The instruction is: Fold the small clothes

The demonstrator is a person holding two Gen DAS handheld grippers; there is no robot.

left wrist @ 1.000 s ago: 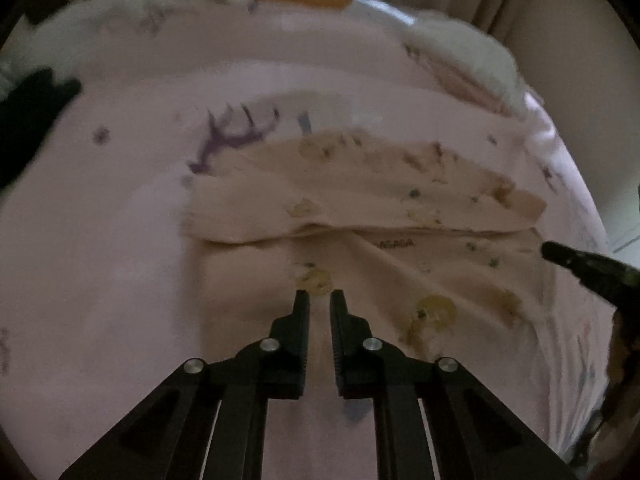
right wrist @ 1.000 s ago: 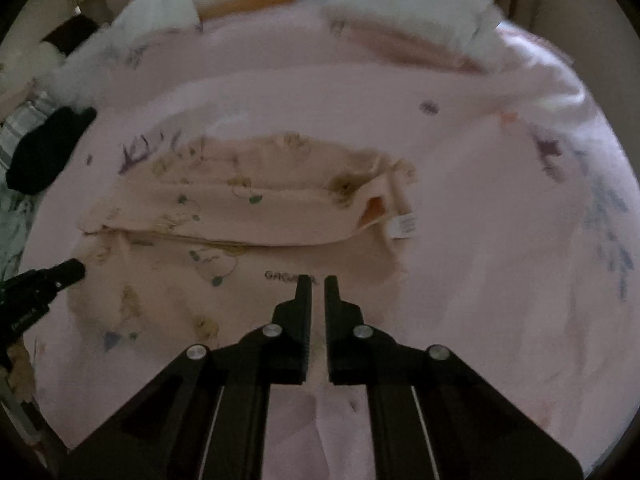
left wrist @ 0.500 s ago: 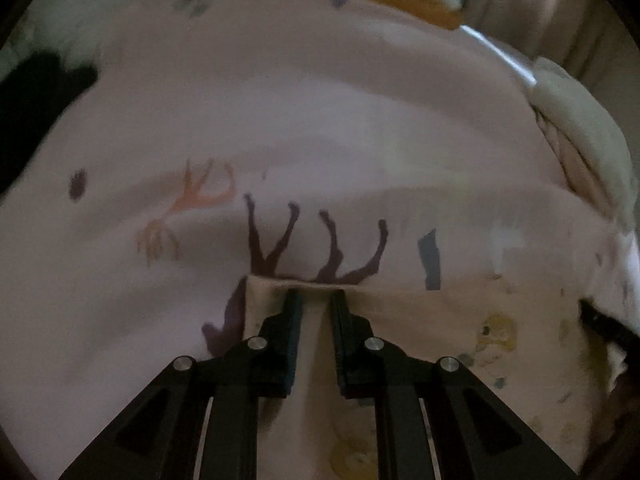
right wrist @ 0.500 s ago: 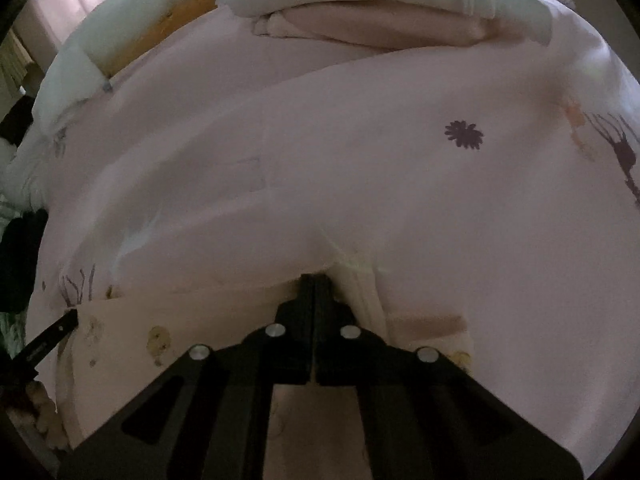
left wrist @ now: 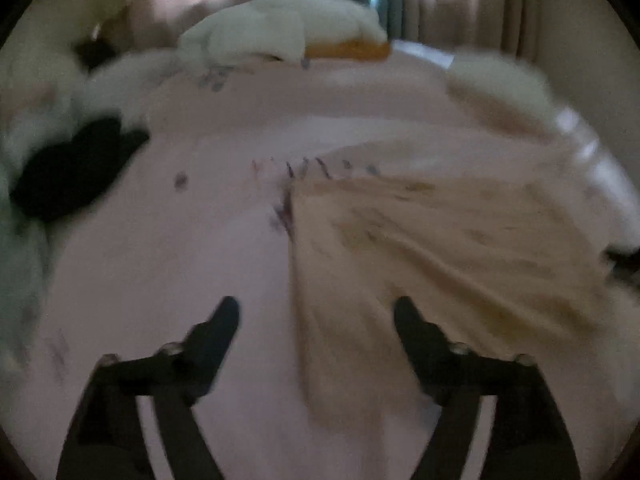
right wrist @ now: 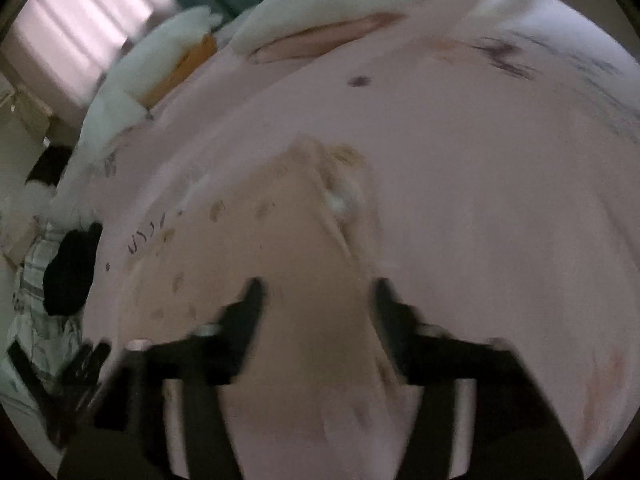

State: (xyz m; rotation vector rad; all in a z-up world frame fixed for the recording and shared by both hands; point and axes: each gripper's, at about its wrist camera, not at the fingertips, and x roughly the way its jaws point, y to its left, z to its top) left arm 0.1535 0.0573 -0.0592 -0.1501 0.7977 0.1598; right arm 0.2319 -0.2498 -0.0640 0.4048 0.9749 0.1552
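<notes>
Left wrist view: left gripper (left wrist: 316, 312) with jaws spread, just opened, nothing pinched; peach printed garment (left wrist: 460, 248) flat on the pink bedsheet (left wrist: 180, 280), left edge straight, likely one fold done. Right wrist view: right gripper (right wrist: 316, 292) likewise spread, just opened, cloth lying below but not clamped. Further folding and smoothing probably left. Soft, thin, small yellow prints, slightly creased; frames blurred.
</notes>
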